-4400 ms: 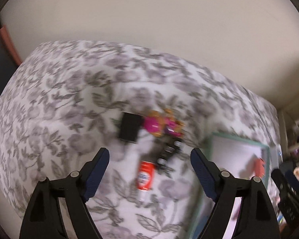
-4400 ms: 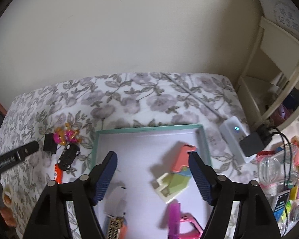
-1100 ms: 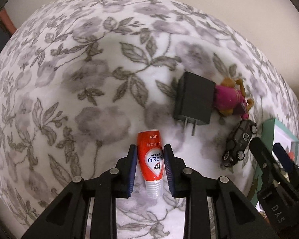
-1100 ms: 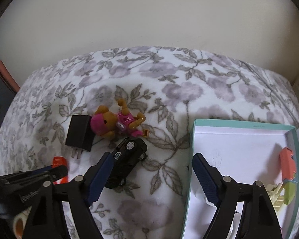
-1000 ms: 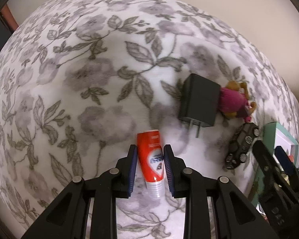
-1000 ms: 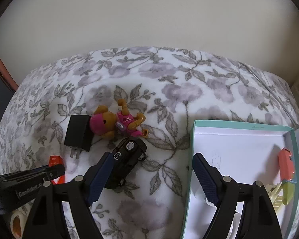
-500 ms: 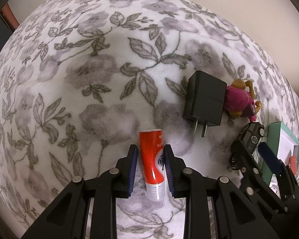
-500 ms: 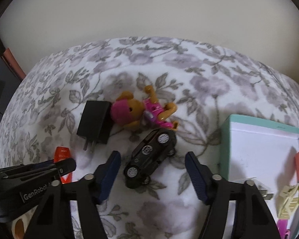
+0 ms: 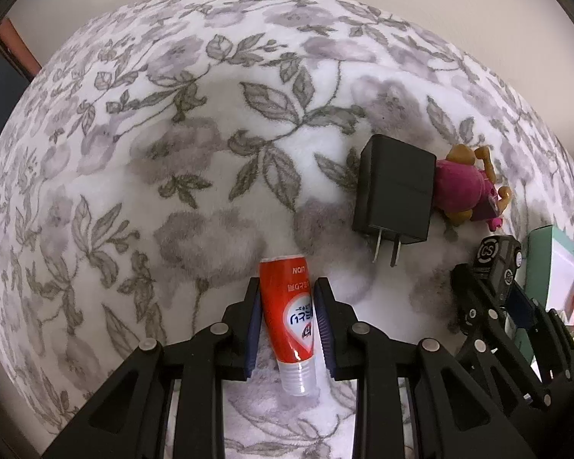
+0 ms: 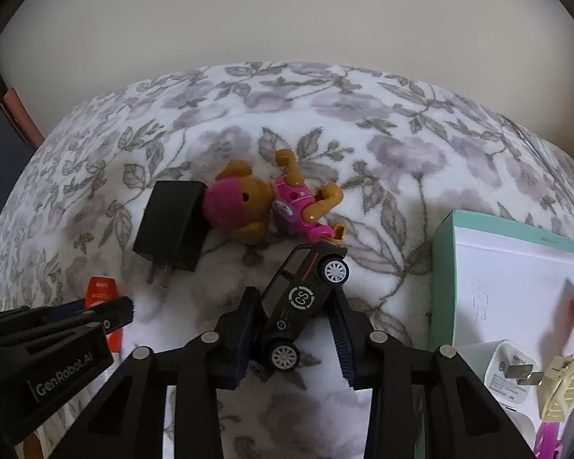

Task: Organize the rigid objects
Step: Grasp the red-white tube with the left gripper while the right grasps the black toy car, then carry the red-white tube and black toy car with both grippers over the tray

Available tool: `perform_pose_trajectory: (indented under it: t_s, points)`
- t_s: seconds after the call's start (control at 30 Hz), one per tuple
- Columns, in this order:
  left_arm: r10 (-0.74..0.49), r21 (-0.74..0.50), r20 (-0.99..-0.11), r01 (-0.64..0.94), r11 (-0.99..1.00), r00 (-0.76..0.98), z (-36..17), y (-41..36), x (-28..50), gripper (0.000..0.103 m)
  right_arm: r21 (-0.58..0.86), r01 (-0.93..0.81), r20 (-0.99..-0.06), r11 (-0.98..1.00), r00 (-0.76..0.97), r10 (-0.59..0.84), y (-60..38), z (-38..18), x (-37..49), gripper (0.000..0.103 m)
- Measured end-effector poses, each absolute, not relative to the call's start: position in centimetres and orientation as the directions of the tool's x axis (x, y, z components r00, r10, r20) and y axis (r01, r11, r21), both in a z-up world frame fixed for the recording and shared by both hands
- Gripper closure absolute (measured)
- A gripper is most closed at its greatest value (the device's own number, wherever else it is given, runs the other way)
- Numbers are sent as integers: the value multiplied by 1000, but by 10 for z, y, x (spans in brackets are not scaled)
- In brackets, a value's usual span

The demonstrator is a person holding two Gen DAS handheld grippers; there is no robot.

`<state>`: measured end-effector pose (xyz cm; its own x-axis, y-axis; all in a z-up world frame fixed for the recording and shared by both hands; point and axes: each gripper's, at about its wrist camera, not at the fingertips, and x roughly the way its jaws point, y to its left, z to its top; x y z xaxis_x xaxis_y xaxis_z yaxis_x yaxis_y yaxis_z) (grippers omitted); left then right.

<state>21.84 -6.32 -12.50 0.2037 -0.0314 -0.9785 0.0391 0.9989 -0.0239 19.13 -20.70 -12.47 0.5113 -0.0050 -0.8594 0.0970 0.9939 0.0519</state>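
Nearest in the left wrist view: left gripper [image 9: 287, 310], pointing steeply down, jaws narrow and pressed against both sides of a small red tube [image 9: 290, 313]. Tube lying on the floral blanket [image 9: 172, 153], flat crimped end away from the camera, clear ribbed cap toward it; white teardrop label with blue lettering, seen upside down. Just beyond and to the right, a black plug-in charger [image 9: 396, 191] flat on the blanket, two metal prongs pointing back toward the camera. Touching the charger's far right edge, a toy figure [image 9: 467, 191] with pink head and brown limbs. At the right rim, right gripper [image 9: 490, 306] around a black toy car [image 9: 497, 258].

Nearest in the right wrist view: right gripper [image 10: 292, 317], jaws closing, blue pads on either side of the toy car [image 10: 302, 298]; left pad against the car, right pad at its roof edge. Car tipped on its side, diagonal, white-spoked wheels facing right, a white ring logo with "CS" on its top. Beyond the car, the toy figure [image 10: 271, 202] on its back, one foot touching the car's far end, head against the charger [image 10: 172, 222]. At right, an open teal-edged box [image 10: 440, 267] holding a white charger [image 10: 509, 375] and a pale yellow clip [image 10: 558, 386]. Far left, left gripper [image 10: 107, 313] over the red tube [image 10: 103, 290].
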Motion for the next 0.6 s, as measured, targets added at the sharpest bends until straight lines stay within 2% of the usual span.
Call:
perform_pose_trajectory:
  t_s: [0.3,0.6]
  points:
    - [-44,-36,-977,40,999,209,-117,-64,220,78,124,99,-859,987,509,57,-219,-119,187,72]
    - [-99,-93,-946,35,995,309,-66,-56,218,78,190,96,-814,977,571,102,-238,-83,176,72]
